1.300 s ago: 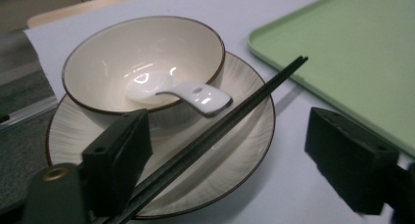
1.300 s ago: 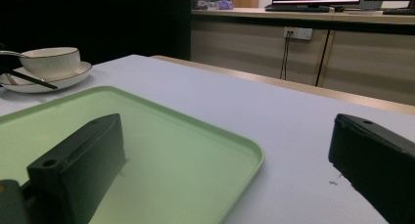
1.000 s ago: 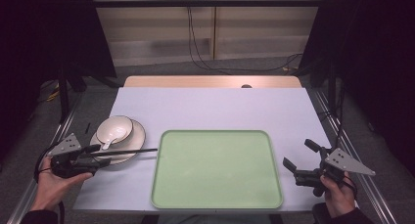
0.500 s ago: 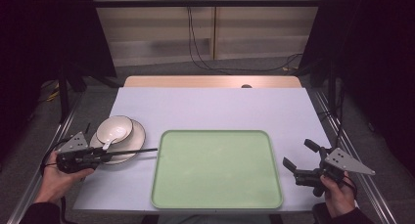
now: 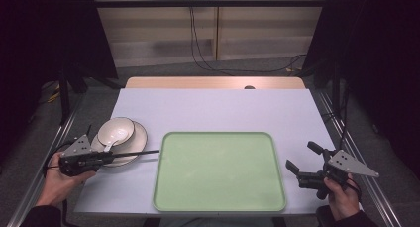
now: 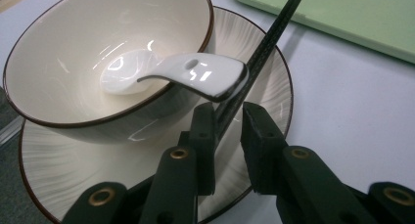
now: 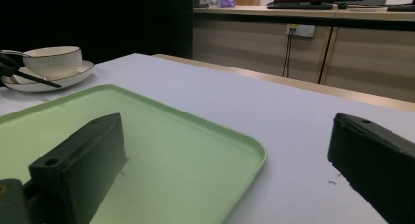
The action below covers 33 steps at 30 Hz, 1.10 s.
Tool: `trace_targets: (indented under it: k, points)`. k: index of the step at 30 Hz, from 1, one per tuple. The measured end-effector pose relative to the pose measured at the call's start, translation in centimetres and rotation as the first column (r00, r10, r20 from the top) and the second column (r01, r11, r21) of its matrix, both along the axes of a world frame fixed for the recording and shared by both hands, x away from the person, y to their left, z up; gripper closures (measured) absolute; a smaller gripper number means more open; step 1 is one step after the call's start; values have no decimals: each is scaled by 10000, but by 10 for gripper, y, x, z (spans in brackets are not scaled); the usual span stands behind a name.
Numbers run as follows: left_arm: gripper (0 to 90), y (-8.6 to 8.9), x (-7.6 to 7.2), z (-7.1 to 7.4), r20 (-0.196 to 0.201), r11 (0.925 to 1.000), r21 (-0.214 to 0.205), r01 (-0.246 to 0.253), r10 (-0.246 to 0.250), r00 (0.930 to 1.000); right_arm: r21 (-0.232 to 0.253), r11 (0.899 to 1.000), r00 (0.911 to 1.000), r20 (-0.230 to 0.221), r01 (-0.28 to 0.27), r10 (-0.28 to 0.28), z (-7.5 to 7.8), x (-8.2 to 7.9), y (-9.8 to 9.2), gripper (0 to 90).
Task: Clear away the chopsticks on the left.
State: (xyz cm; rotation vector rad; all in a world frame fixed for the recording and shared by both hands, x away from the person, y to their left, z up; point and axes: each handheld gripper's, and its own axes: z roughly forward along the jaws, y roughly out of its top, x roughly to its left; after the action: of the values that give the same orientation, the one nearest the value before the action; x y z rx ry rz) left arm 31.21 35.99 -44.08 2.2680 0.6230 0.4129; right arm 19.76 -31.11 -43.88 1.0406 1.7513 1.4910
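Pale lavender tabletop (image 5: 218, 108) carries a green tray (image 5: 219, 170) at centre and, at the left, a plate (image 5: 134, 138) with a cream bowl (image 5: 116, 130) on it. From the high view, the left hand (image 5: 63, 180) holds the left gripper (image 5: 106, 156) level beside the plate, black chopsticks (image 5: 136, 152) reaching from it to the tray's edge. The right hand (image 5: 339, 195) holds the right gripper (image 5: 302, 162) off the tray's right side, jaws spread wide.

Left gripper view: the jaws sit narrowly apart around the chopsticks (image 6: 259, 53), one pad touching; a firm clamp cannot be told. A white spoon (image 6: 171, 72) rests in the bowl (image 6: 73, 53), handle over the rim.

Right gripper view: spread jaws frame the tray (image 7: 205, 136), grasping nothing.
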Motion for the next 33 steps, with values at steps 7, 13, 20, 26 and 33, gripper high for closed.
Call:
trace_targets:
  k: [7,13,20,26,33]
  points:
    - [729,-5,4,1,-189,9988,360,339,-332,9993,20,10000,10000,-31,8,-8,0,0,0,3]
    - [760,-13,7,1,-424,9950,679,732,-705,9966,25,10000,10000,-14,26,-26,0,0,0,3]
    - [785,-15,10,-1,-572,9899,967,1032,-980,9935,0,10000,10000,-36,39,-39,0,0,0,3]
    - [834,-18,13,0,-842,9832,1024,1513,-1430,9861,-15,10000,10000,-17,44,-44,0,0,0,3]
    - [859,-18,13,-2,-1216,9855,768,1515,-1416,9824,5,10000,10000,-24,90,-90,0,0,-1,3]
